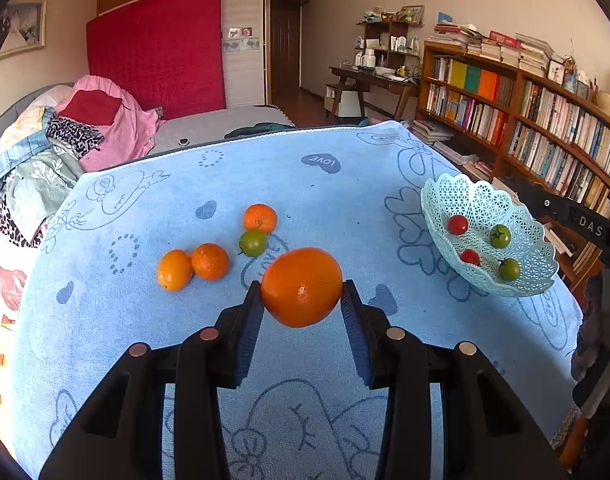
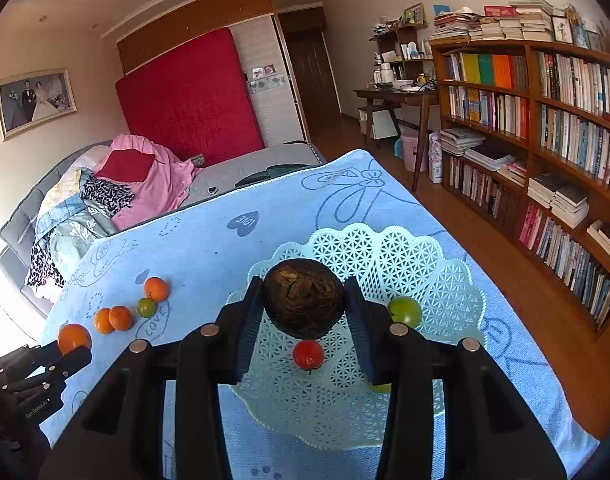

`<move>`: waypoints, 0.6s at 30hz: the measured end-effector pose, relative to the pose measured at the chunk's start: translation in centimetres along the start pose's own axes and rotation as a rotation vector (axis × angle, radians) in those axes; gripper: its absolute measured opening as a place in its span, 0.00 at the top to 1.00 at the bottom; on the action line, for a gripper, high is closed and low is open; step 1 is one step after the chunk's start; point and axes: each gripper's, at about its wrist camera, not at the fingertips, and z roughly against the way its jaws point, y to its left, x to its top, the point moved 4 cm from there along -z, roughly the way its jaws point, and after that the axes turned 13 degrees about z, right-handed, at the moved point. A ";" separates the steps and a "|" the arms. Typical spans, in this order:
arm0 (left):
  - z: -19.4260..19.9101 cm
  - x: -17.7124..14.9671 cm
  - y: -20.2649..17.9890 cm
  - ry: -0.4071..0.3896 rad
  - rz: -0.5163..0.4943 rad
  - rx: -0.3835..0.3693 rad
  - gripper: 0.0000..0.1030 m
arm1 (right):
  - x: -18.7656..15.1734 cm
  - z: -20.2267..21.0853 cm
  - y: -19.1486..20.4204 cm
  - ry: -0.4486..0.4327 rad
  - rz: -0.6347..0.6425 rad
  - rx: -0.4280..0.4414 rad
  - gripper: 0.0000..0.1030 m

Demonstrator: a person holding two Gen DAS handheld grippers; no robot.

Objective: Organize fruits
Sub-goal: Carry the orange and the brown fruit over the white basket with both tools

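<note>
My left gripper (image 1: 302,296) is shut on a large orange (image 1: 301,286), held above the blue towel (image 1: 209,360). Three small oranges (image 1: 210,261) and a green tomato (image 1: 253,242) lie on the towel beyond it. My right gripper (image 2: 303,300) is shut on a dark brown round fruit (image 2: 303,298) and holds it over the pale blue lattice basket (image 2: 385,256). The basket holds a red tomato (image 2: 308,354) and a green tomato (image 2: 405,311). In the left wrist view the basket (image 1: 485,204) sits at the right with two red and two green tomatoes.
The towel covers a table whose far edge (image 1: 265,136) drops toward a bed with piled clothes (image 1: 65,140). Bookshelves (image 2: 545,140) stand close on the right. The left gripper with its orange shows at the lower left of the right wrist view (image 2: 71,346).
</note>
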 end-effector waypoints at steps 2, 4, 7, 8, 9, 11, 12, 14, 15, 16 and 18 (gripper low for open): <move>0.0 0.4 -0.8 -0.010 -0.012 -0.007 0.61 | 0.0 0.3 -1.0 -0.004 -0.009 -0.016 0.59; 0.1 0.8 -1.5 -0.020 -0.023 -0.014 0.61 | -0.1 0.5 -1.9 -0.007 -0.020 -0.030 0.59; 0.2 1.3 -2.5 -0.029 -0.036 -0.025 0.61 | -0.3 0.8 -3.2 -0.008 -0.034 -0.045 0.59; 0.1 1.5 -2.9 -0.031 -0.039 -0.029 0.61 | -0.4 1.0 -3.6 -0.008 -0.039 -0.050 0.59; 0.1 1.6 -3.3 -0.033 -0.043 -0.033 0.61 | -0.4 1.1 -3.9 -0.009 -0.044 -0.054 0.59; 0.0 1.9 -4.1 -0.038 -0.052 -0.043 0.61 | -0.5 1.3 -4.7 -0.013 -0.055 -0.060 0.59; 0.0 2.1 -4.5 -0.040 -0.057 -0.048 0.61 | -0.5 1.4 -5.0 -0.014 -0.059 -0.064 0.59; 0.0 2.4 -5.3 -0.044 -0.067 -0.059 0.61 | -0.5 1.4 -5.6 -0.016 -0.065 -0.071 0.59; 0.0 2.5 -5.7 -0.046 -0.072 -0.064 0.61 | -0.5 1.5 -5.9 -0.016 -0.068 -0.074 0.59; -0.1 2.7 -6.1 -0.048 -0.076 -0.068 0.61 | -0.5 1.5 -6.1 -0.015 -0.071 -0.077 0.59; -0.3 3.0 -6.9 -0.049 -0.082 -0.077 0.61 | -0.7 1.5 -6.5 -0.011 -0.076 -0.081 0.59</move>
